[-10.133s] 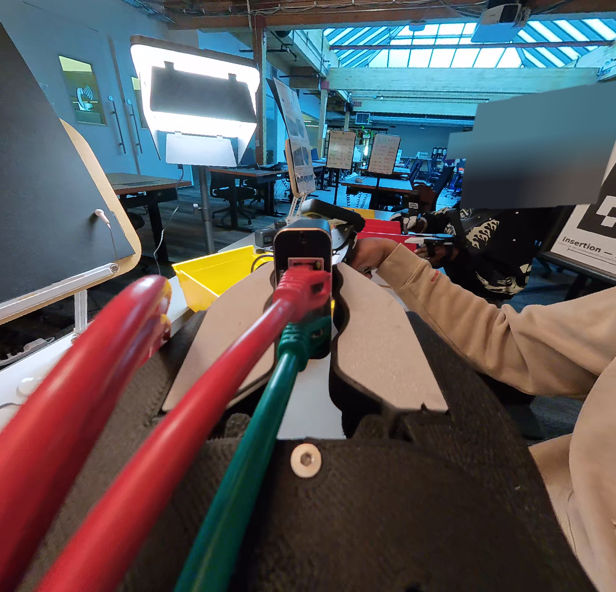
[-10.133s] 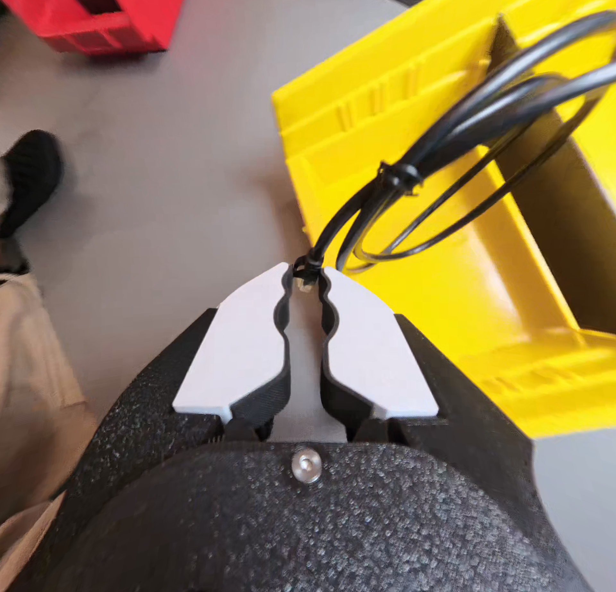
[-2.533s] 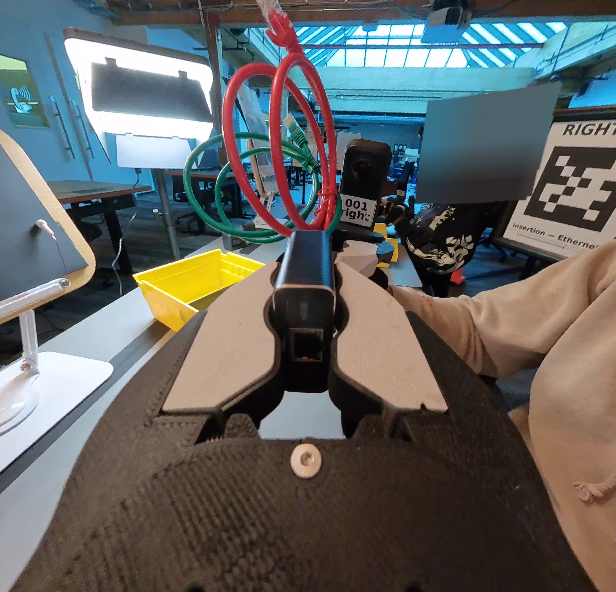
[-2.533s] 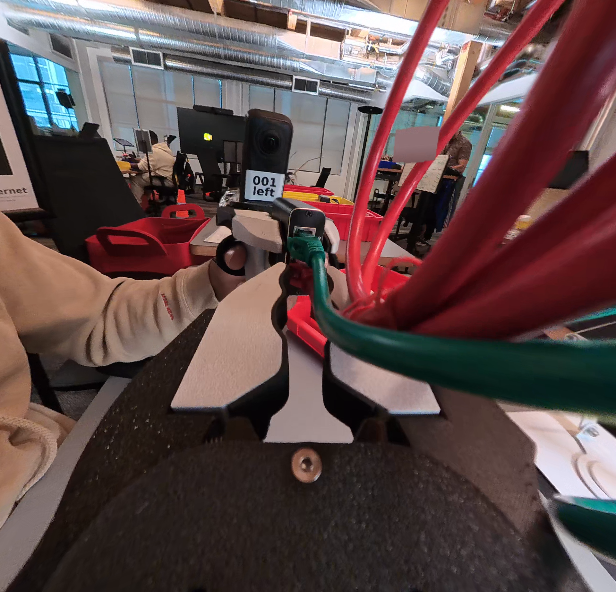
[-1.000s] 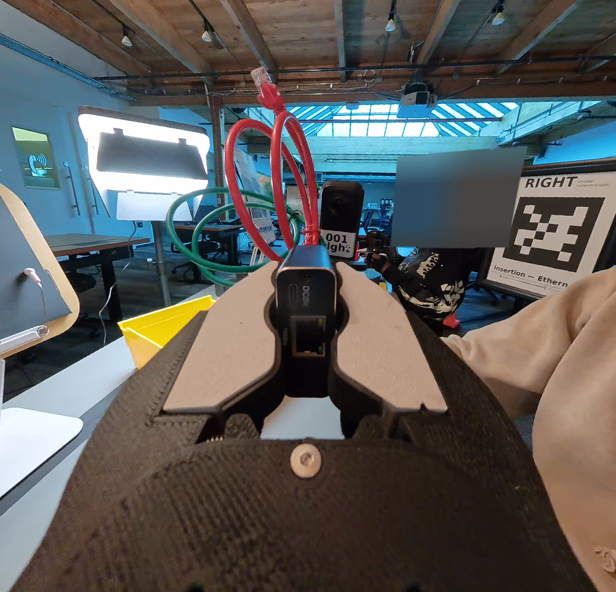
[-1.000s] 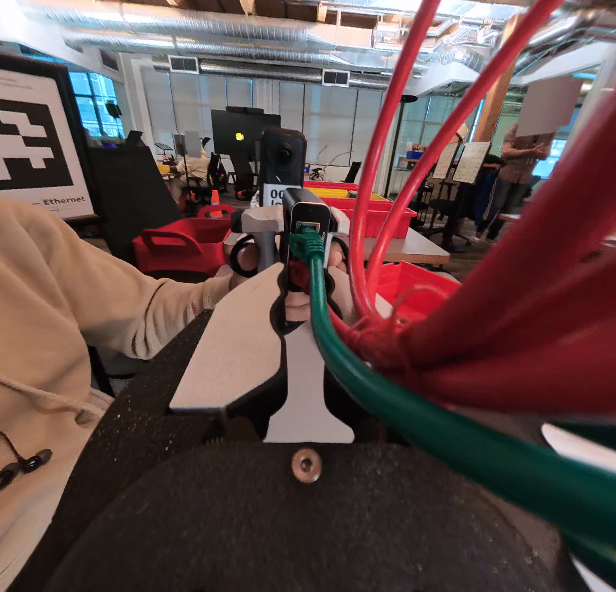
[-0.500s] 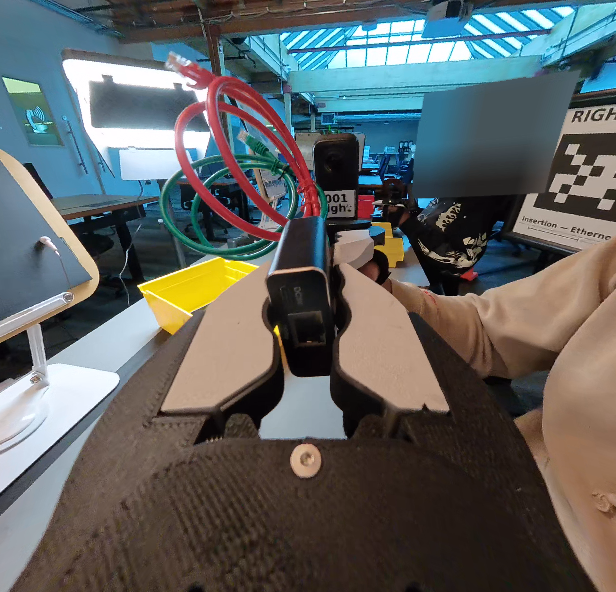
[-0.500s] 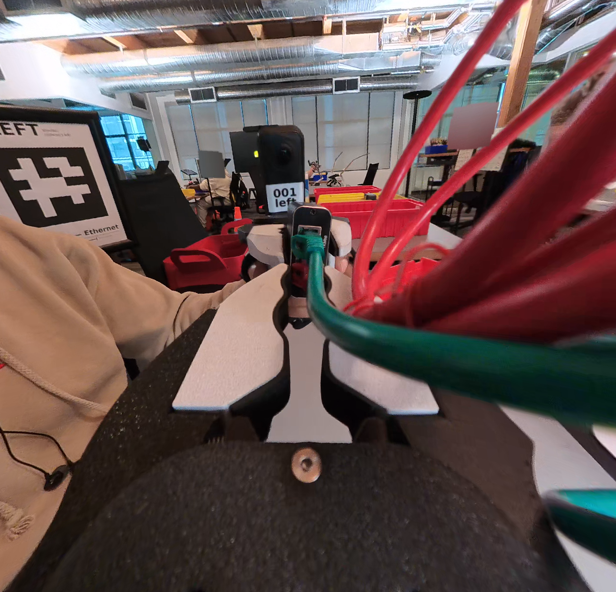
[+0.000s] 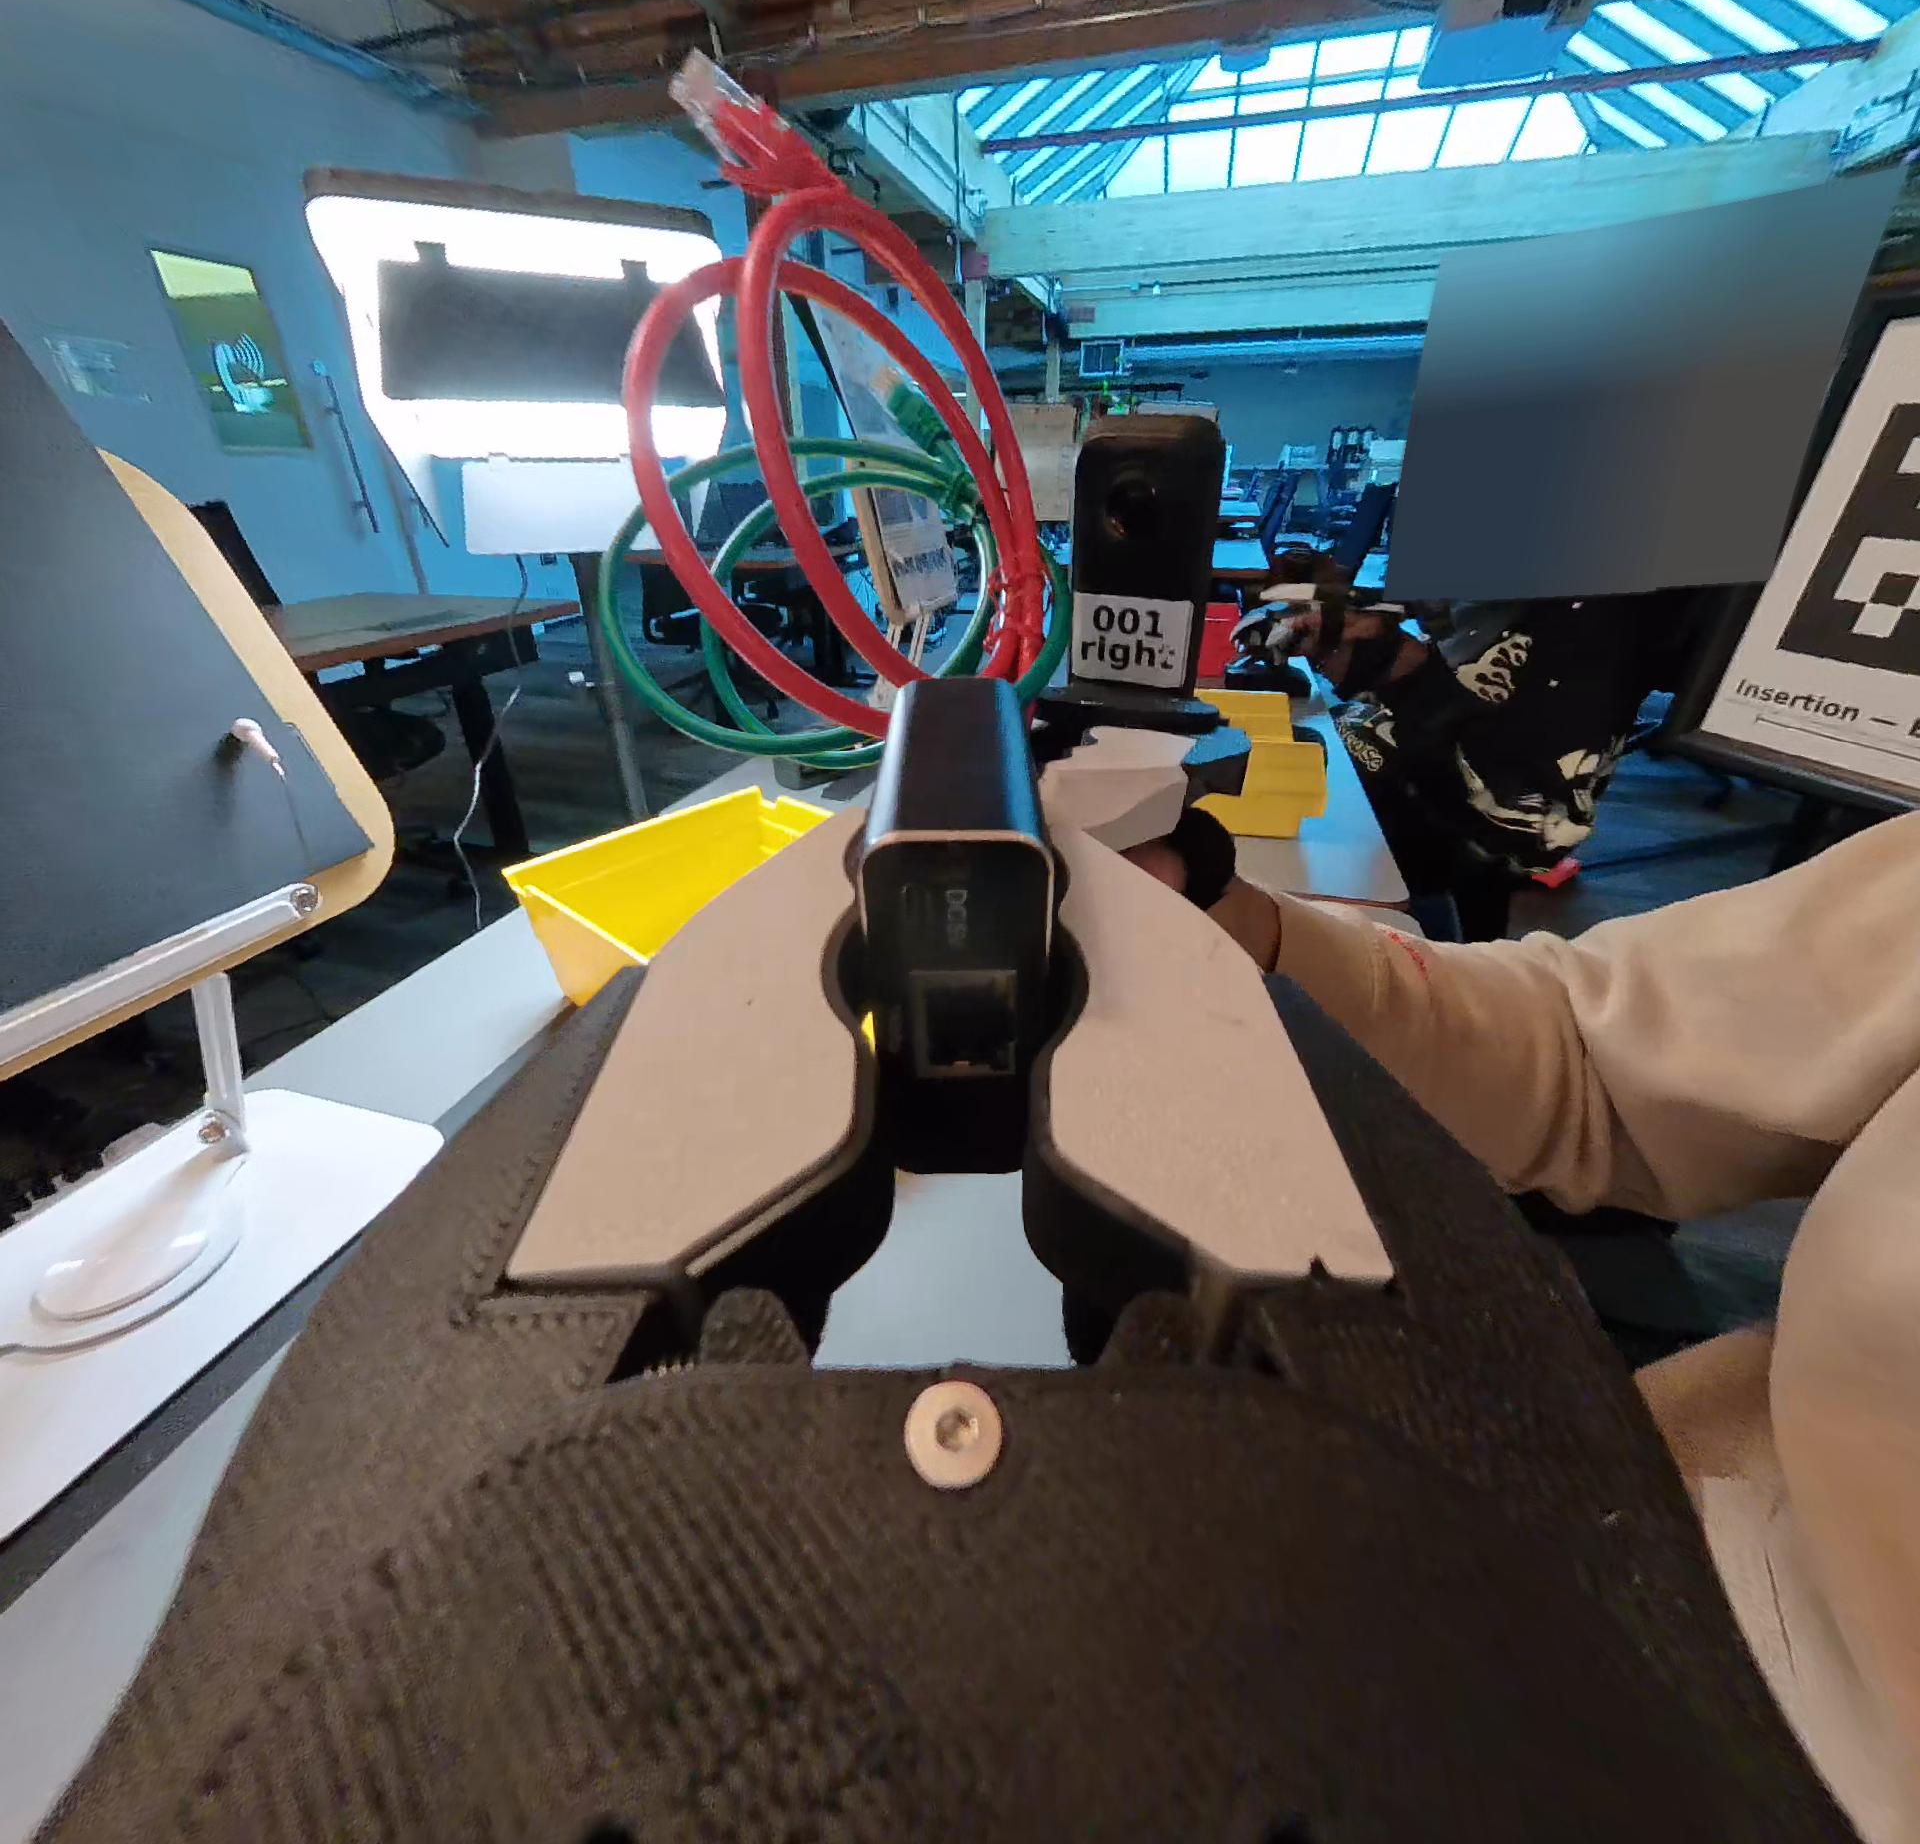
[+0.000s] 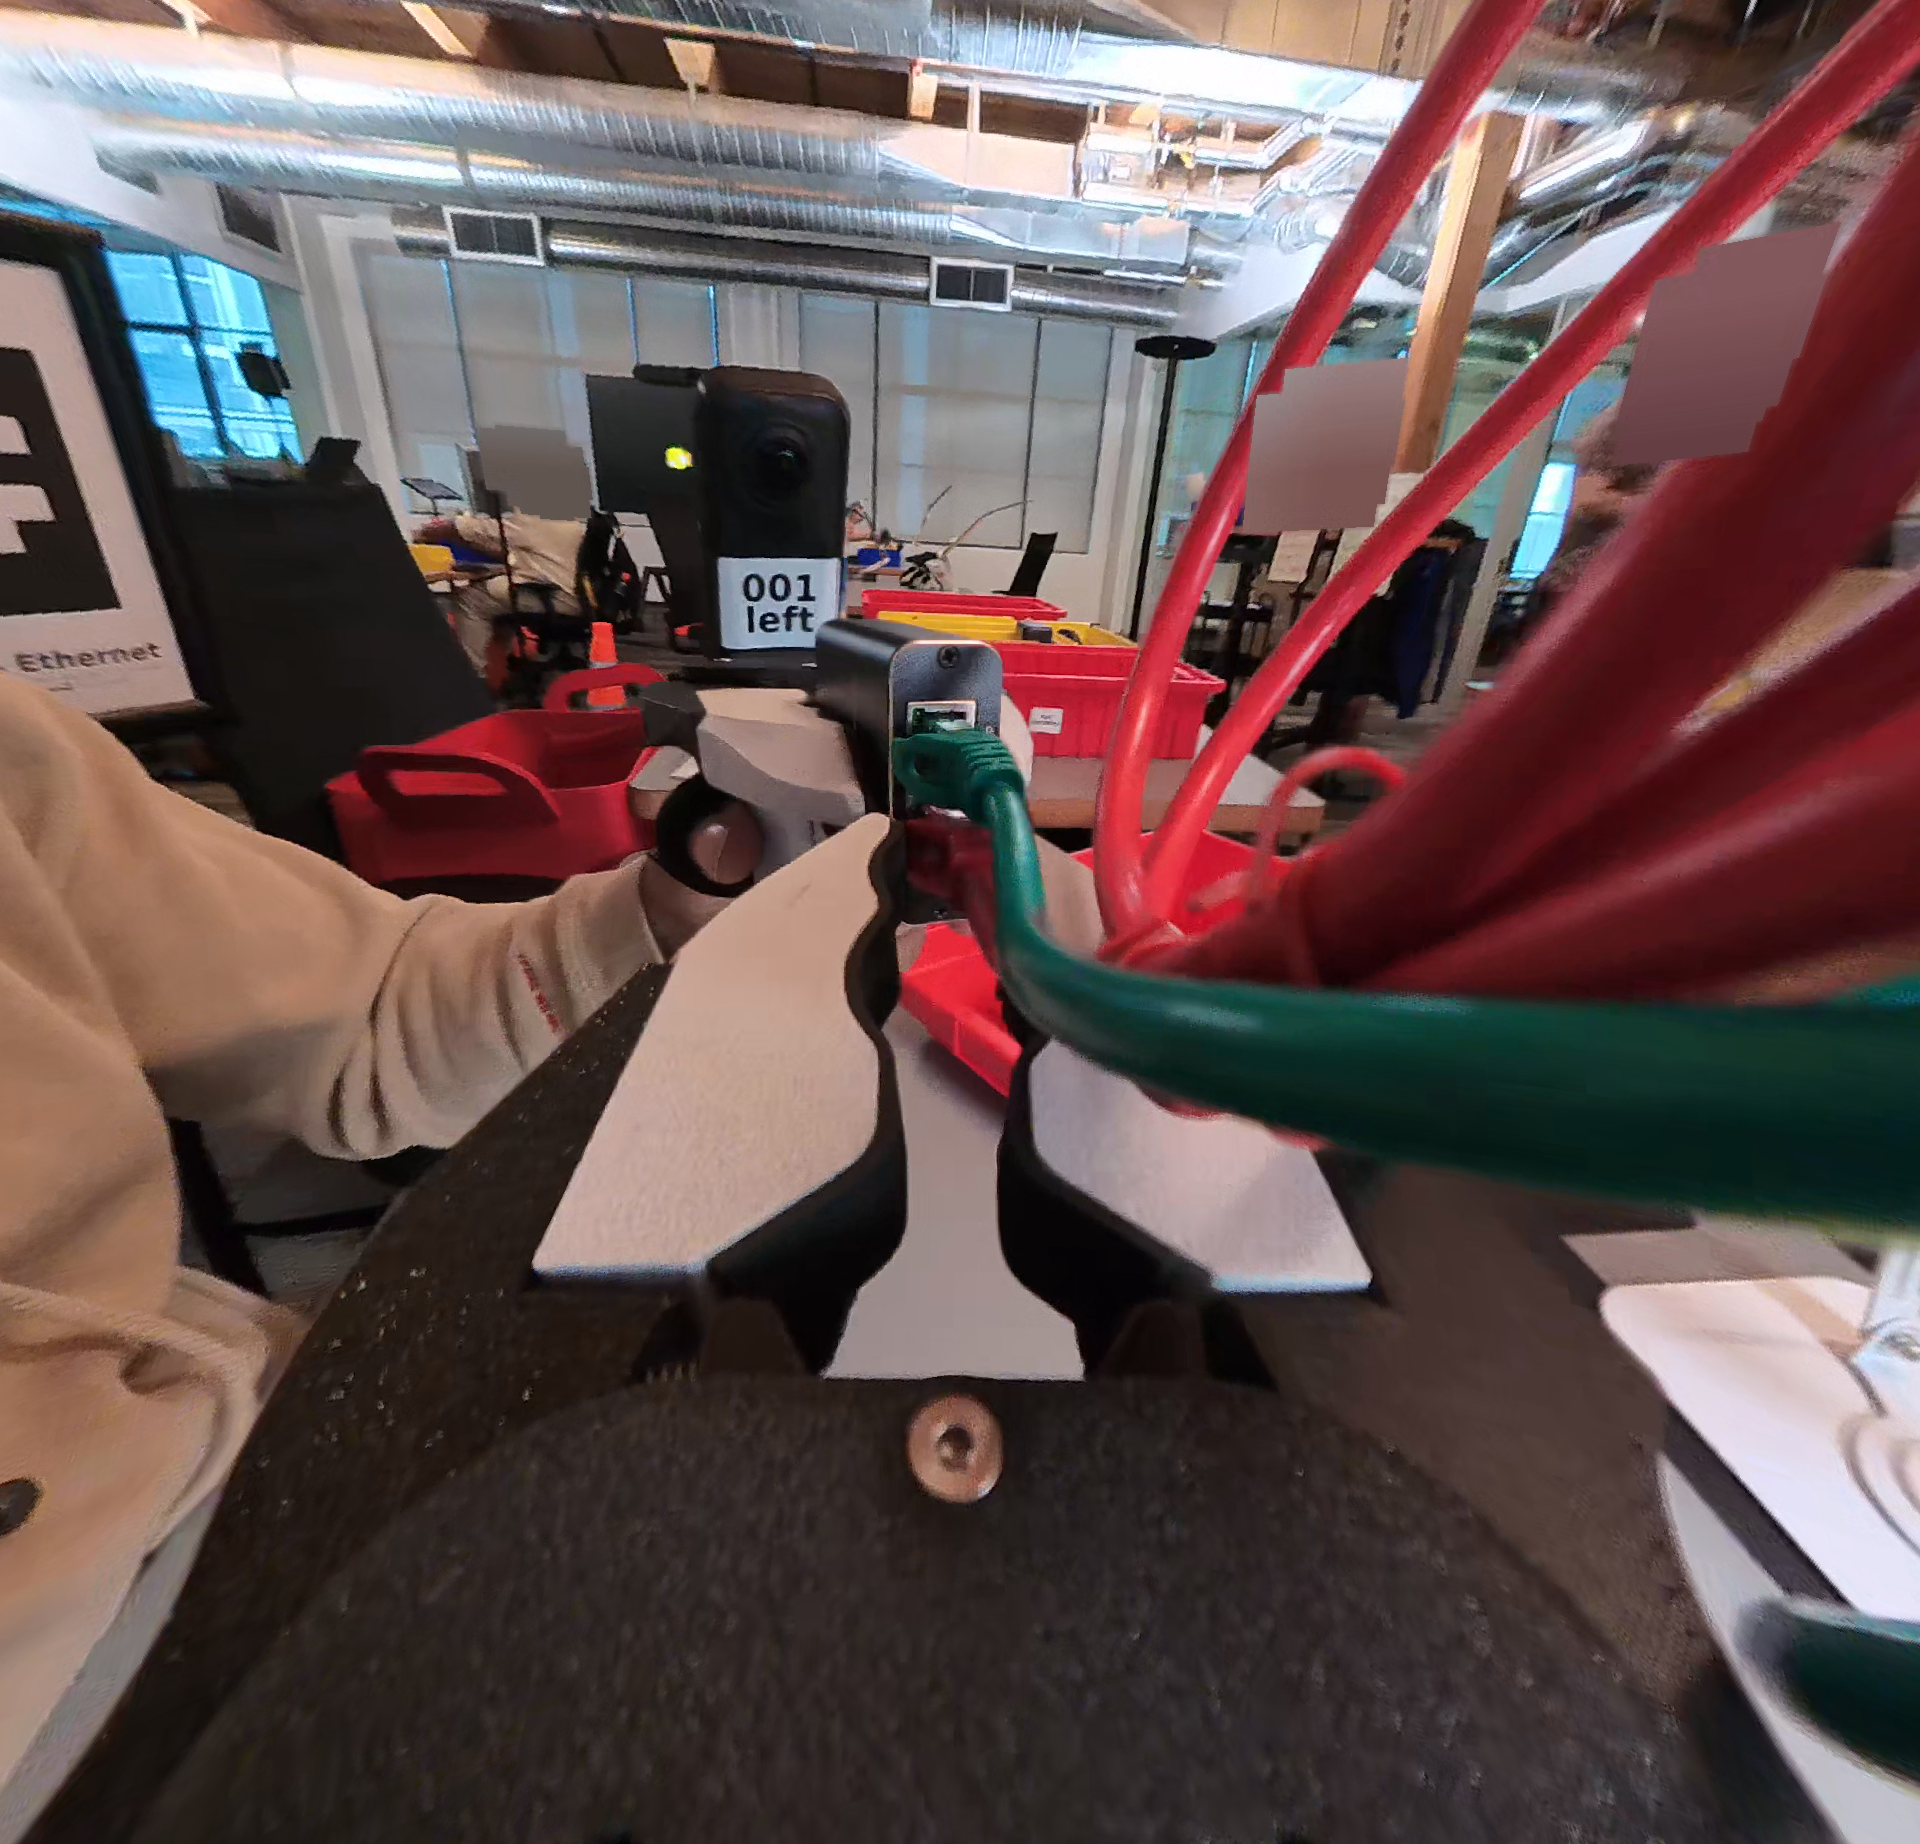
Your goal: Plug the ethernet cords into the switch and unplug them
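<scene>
Small black metal switch box [image 9: 956, 921] is clamped in the left gripper [image 9: 956, 973], near-end port seen empty. Only the right wrist view shows its far end: green ethernet cord [image 10: 1013, 859] plugged in, red ethernet cord's plug [image 10: 940, 854] pinched by the right gripper [image 10: 951, 921] just below.

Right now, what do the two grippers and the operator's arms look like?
Both the left gripper and right gripper have rough black printed bodies, a silver screw at centre and pale grey, wavy-edged fingers. Each carries a black camera with a white label. The arms wear beige sleeves.
</scene>
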`<action>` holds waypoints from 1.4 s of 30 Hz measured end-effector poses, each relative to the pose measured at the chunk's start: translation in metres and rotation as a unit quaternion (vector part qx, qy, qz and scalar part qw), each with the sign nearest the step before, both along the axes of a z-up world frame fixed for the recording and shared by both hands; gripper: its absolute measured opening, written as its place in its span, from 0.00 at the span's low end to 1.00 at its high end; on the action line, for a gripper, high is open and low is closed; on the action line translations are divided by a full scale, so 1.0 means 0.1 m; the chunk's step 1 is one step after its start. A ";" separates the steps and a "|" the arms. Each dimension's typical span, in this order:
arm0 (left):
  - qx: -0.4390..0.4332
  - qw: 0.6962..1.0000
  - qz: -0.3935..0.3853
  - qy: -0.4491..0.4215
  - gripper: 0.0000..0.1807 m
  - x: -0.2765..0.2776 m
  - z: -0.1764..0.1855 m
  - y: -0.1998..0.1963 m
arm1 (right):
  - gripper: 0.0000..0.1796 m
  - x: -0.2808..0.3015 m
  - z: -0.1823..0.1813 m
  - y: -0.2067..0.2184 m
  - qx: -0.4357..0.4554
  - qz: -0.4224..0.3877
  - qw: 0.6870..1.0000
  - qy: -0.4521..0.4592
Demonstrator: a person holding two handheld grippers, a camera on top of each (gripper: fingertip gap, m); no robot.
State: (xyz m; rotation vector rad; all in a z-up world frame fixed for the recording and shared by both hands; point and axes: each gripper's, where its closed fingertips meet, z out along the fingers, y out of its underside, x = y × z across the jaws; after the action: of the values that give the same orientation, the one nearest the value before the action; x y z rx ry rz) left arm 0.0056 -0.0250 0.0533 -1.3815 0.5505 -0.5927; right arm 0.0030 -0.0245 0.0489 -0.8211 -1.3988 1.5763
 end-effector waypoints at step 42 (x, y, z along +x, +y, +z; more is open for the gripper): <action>0.030 0.987 0.070 -0.140 0.15 -1.05 0.35 -0.06 | 0.00 0.51 -0.24 0.84 0.113 -0.129 0.971 -0.164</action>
State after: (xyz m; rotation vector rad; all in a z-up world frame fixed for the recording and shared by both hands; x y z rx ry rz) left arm -0.0991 -0.0312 0.0880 -1.2417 0.2408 -0.6380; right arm 0.0540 0.0590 0.0252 -1.1093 -1.5933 1.0943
